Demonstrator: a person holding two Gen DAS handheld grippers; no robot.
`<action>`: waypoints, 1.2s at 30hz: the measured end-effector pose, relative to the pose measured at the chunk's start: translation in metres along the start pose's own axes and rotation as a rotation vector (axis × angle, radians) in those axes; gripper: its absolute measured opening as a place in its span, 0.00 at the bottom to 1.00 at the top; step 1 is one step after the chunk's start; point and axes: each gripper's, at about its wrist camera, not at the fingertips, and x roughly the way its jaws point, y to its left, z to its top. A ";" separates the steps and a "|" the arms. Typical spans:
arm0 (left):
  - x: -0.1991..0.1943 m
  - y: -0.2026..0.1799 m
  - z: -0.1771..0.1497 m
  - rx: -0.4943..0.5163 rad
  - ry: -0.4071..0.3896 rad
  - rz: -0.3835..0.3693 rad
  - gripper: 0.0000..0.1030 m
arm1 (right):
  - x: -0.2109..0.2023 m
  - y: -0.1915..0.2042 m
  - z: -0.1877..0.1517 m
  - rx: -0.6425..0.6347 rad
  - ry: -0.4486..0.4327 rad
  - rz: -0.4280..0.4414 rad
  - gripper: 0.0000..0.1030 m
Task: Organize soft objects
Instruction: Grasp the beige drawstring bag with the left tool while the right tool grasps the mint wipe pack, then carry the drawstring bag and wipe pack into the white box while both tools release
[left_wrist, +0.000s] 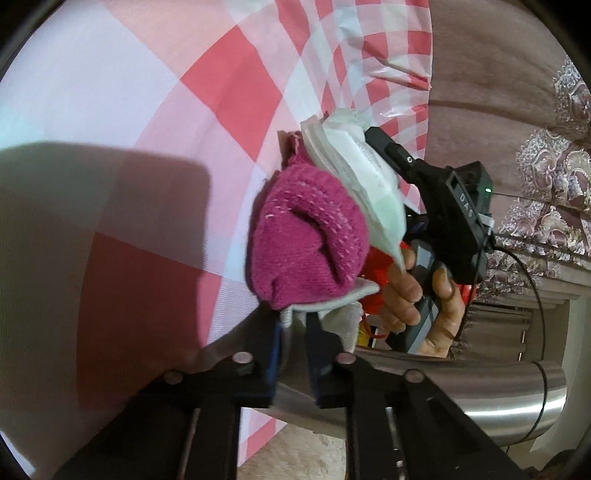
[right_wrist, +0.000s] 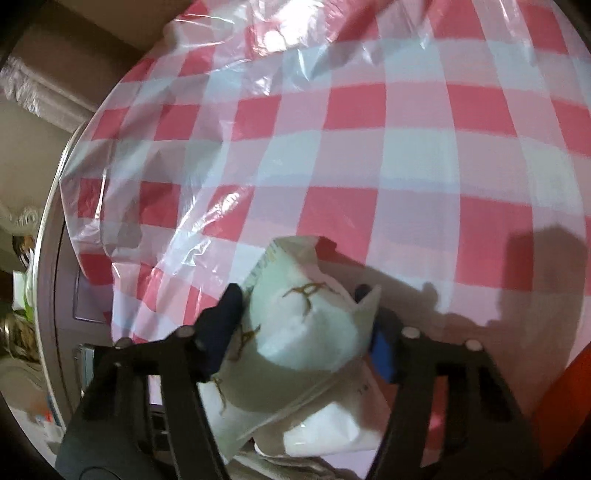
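In the left wrist view a magenta knitted piece (left_wrist: 306, 236) is bunched on top of a pale grey-white cloth (left_wrist: 332, 299). My left gripper (left_wrist: 295, 328) is shut on the lower edge of that cloth, just under the knit. A folded white padded piece (right_wrist: 303, 332) with brown-yellow marks sits between the fingers of my right gripper (right_wrist: 299, 291), and both pads press against its sides. From the left wrist view the same white piece (left_wrist: 354, 177) leans on the knit's upper right, and a hand (left_wrist: 413, 299) holds the right gripper's handle.
A red-and-white checked tablecloth (right_wrist: 369, 155) under a clear plastic sheet (right_wrist: 221, 74) covers the round table. Its metal rim (left_wrist: 480, 398) curves along the lower right. A patterned curtain (left_wrist: 554, 177) hangs behind. Clutter lies beyond the table's left edge (right_wrist: 48, 236).
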 end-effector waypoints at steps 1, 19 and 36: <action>0.001 0.001 -0.001 0.000 -0.003 -0.002 0.05 | -0.002 0.003 0.000 -0.017 -0.013 -0.007 0.58; -0.051 -0.034 -0.017 0.069 -0.181 -0.103 0.01 | -0.099 0.035 -0.012 -0.114 -0.322 -0.153 0.46; -0.088 -0.172 -0.031 0.333 -0.518 -0.050 0.01 | -0.188 0.063 -0.081 -0.212 -0.517 -0.303 0.46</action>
